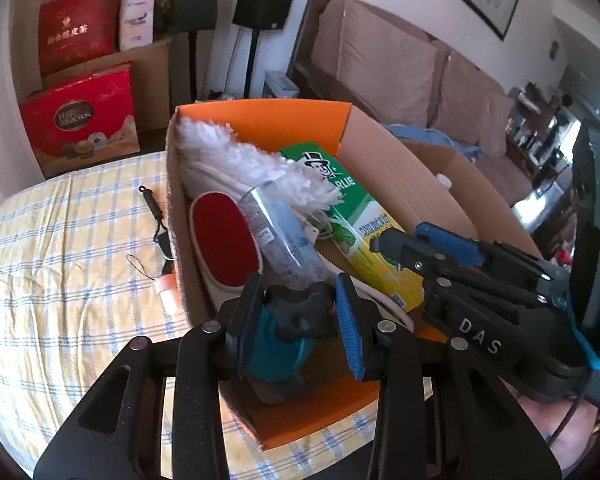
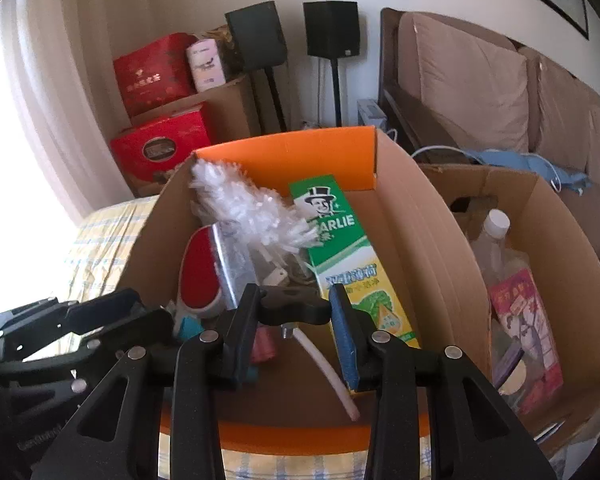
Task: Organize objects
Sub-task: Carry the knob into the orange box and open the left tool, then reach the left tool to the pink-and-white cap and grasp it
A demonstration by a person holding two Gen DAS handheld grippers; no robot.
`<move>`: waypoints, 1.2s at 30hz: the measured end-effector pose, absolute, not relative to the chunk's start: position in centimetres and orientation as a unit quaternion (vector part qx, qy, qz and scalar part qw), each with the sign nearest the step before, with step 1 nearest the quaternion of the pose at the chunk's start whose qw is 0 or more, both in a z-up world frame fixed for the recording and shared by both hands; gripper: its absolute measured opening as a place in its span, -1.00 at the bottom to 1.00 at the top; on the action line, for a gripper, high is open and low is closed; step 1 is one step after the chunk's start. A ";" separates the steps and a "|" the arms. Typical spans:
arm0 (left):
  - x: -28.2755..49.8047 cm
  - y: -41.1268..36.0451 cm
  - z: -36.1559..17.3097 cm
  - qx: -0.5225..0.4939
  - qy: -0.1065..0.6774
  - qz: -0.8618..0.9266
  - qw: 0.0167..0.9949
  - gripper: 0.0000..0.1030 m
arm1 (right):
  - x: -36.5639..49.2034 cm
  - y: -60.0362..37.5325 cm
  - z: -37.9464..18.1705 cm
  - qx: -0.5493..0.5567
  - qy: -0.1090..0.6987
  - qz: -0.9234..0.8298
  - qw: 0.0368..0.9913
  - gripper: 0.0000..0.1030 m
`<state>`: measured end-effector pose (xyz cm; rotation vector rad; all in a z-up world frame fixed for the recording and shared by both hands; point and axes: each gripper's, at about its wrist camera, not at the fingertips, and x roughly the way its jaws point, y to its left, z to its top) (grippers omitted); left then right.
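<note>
An open cardboard box with orange flaps (image 1: 260, 124) (image 2: 284, 152) stands on the checked cloth. It holds a white fluffy duster (image 1: 240, 160) (image 2: 244, 204), a green and yellow Darlie carton (image 1: 360, 220) (image 2: 344, 248), a red oval brush (image 1: 224, 236) (image 2: 198, 276) and a clear wrapped item (image 1: 280, 228). My left gripper (image 1: 296, 320) is shut on a teal tool with a black knob (image 1: 300, 312) at the box's near edge. My right gripper (image 2: 296, 320) hovers over the box with its jaws around a black knob (image 2: 296, 306); whether they press on it is unclear. The right gripper also shows in the left wrist view (image 1: 420, 248).
A black strap and lanyard (image 1: 156, 220) lie on the checked cloth (image 1: 72, 240) left of the box. A second cardboard box (image 2: 540, 216) to the right holds a bottle (image 2: 496, 228) and a pink packet (image 2: 528, 320). Red gift boxes (image 1: 80, 120), speakers and a sofa (image 1: 400, 64) stand behind.
</note>
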<state>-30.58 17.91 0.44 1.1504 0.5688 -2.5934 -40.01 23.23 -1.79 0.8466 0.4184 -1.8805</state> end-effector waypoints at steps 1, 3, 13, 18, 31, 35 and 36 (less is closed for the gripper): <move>-30.6 18.0 0.4 0.394 0.194 -0.890 0.123 -0.34 | -40.2 23.3 -1.9 0.352 0.171 -0.776 0.494 -0.31; -30.6 18.0 0.5 0.391 0.194 -0.891 0.123 -0.33 | -40.5 23.3 -2.2 0.357 0.172 -0.776 0.490 -0.31; -29.0 17.0 2.0 0.363 0.187 -0.899 0.158 0.38 | -40.5 23.7 -1.8 0.340 0.164 -0.791 0.481 0.12; -27.3 15.8 3.3 0.333 0.174 -0.905 0.199 0.74 | -40.1 24.0 -1.1 0.321 0.165 -0.802 0.475 0.59; -24.3 12.8 3.7 0.327 0.175 -0.898 0.237 0.97 | -39.0 23.8 0.2 0.308 0.165 -0.805 0.480 0.88; -23.4 12.0 3.8 0.324 0.178 -0.895 0.250 0.99 | -37.9 23.5 0.7 0.299 0.169 -0.803 0.486 0.91; -23.2 11.8 3.8 0.324 0.178 -0.895 0.251 0.99 | -37.6 23.4 0.8 0.298 0.171 -0.802 0.488 0.91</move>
